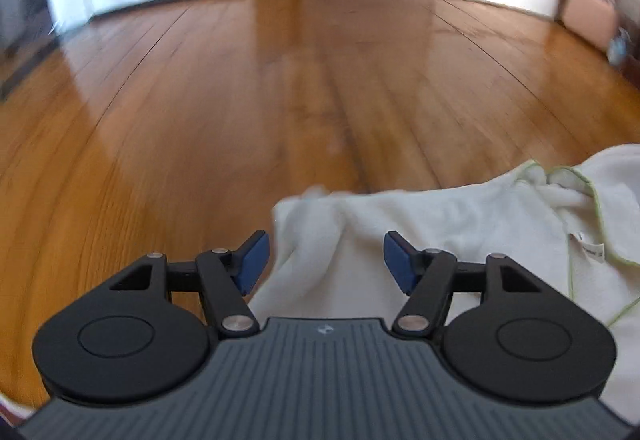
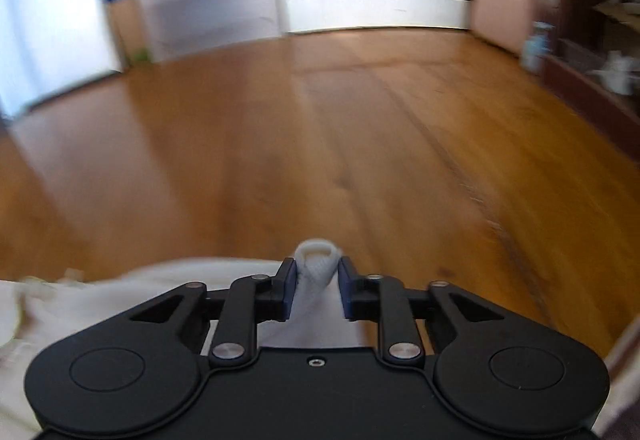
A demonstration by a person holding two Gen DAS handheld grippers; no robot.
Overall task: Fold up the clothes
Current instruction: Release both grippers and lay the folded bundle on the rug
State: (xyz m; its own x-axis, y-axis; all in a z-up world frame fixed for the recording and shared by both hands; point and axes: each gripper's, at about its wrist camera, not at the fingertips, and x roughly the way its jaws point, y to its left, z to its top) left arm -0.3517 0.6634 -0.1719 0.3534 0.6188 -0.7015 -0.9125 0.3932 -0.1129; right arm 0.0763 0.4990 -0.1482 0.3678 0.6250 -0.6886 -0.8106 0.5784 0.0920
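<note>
The left gripper (image 1: 325,260) is gaping wide above the white garment (image 1: 440,224), while the half-open right gripper (image 2: 318,290) is straddling its fold unpinched.

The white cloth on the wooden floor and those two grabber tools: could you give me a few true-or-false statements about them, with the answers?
1. The white cloth has a thin green edging. True.
2. The left gripper has its fingers pressed together on the cloth. False: they stand well apart, with the cloth lying past them, ungripped.
3. A rolled fold of cloth sits between the right gripper's blue fingers. True, though a small gap shows on each side of it.
4. The cloth lies on a carpet. False: it lies on a wooden floor.
5. A small label is sewn at the cloth's edge. True.
</note>
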